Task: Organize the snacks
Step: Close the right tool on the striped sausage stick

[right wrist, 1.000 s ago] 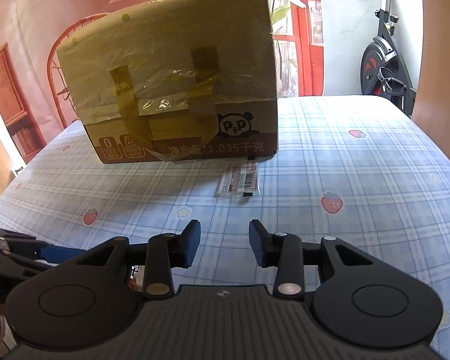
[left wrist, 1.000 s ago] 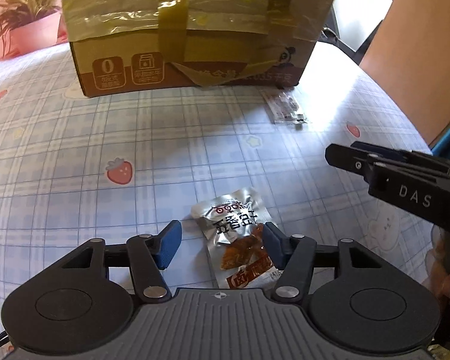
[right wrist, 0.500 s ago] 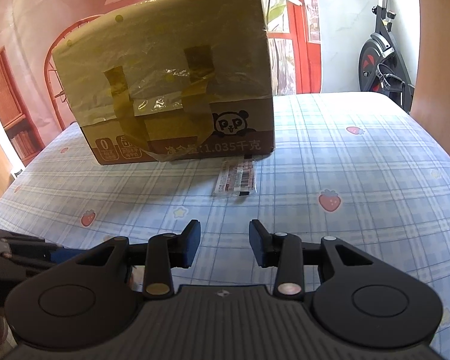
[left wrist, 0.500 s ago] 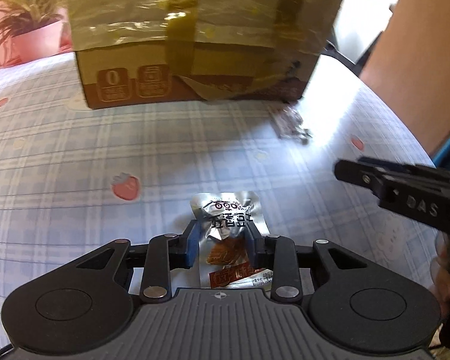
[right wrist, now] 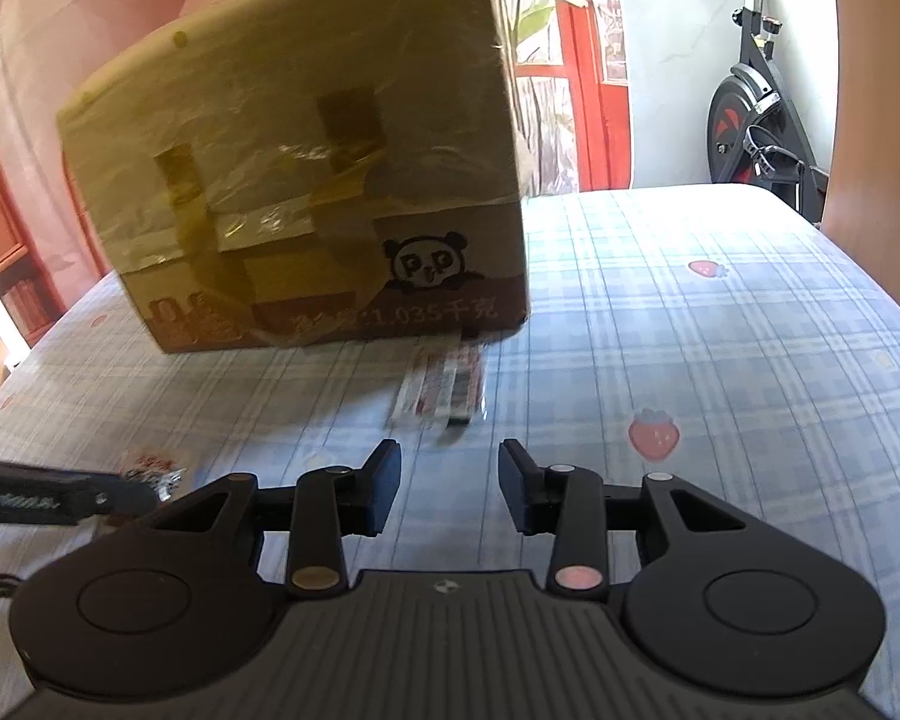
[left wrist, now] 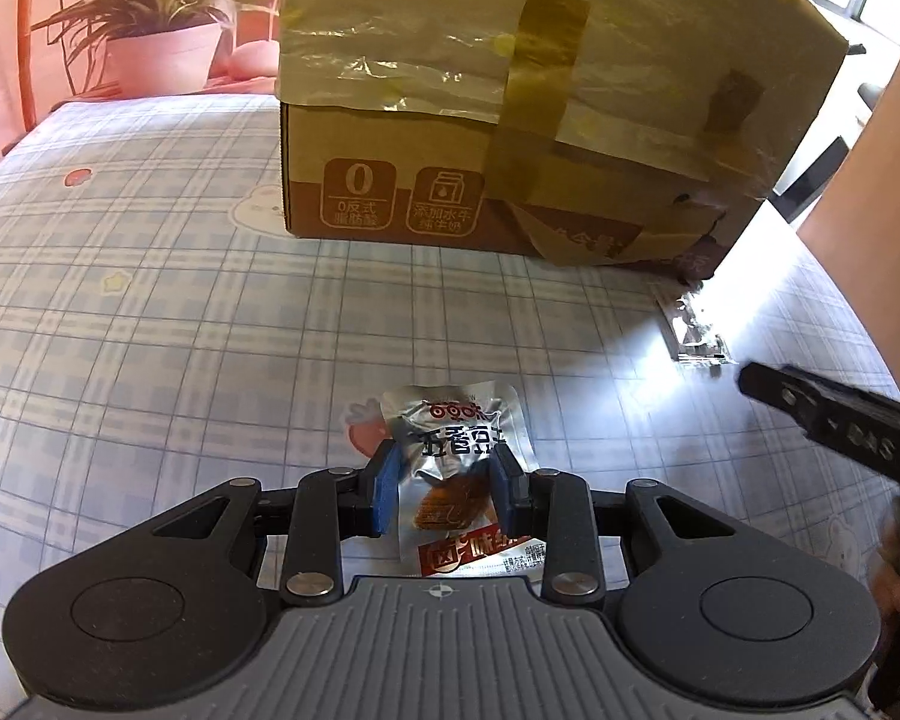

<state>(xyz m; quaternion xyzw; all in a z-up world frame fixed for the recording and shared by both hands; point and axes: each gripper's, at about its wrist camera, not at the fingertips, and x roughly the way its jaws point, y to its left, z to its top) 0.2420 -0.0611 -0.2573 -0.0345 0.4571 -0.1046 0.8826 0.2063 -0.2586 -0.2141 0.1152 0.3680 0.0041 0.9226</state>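
My left gripper [left wrist: 444, 483] is shut on a silver snack packet [left wrist: 459, 441] with red print, its blue pads pinching and crumpling the foil just above the tablecloth. A second flat snack packet [right wrist: 444, 387] lies on the cloth right in front of the taped cardboard box [right wrist: 306, 198], ahead of my right gripper [right wrist: 450, 480]. The right jaws are opening with nothing between them. In the left wrist view that second packet [left wrist: 693, 333] lies at the right near the box [left wrist: 510, 120] corner, with the right gripper's black finger [left wrist: 810, 408] just short of it.
A blue plaid tablecloth [left wrist: 150, 330] with strawberry prints covers the table. A potted plant [left wrist: 162, 48] stands behind the box at the left. An exercise bike [right wrist: 762, 120] stands beyond the table's far right edge. A brown panel [right wrist: 870, 120] rises at the right.
The left jaws closed on the silver packet and carried it forward toward the box. The right gripper moved closer to the flat packet and its jaws spread wider.
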